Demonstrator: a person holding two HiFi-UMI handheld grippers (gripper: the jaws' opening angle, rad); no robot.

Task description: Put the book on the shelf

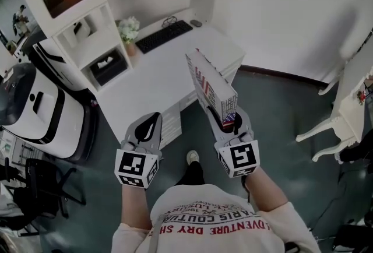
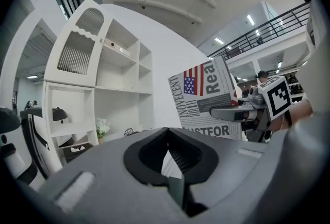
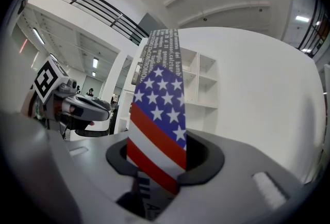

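The book, with a newspaper-print cover and a stars-and-stripes spine, stands on edge in the air over the front of the white desk. My right gripper is shut on its near lower end. In the left gripper view the book's cover shows at the right with the right gripper on it. My left gripper hangs beside it at the left, jaws together and empty. The white shelf unit rises at the desk's far left, and again in the left gripper view.
A black keyboard, a mouse and a small flower pot sit on the desk. A tissue box fills a low cubby. A white machine stands left, and white chair legs right.
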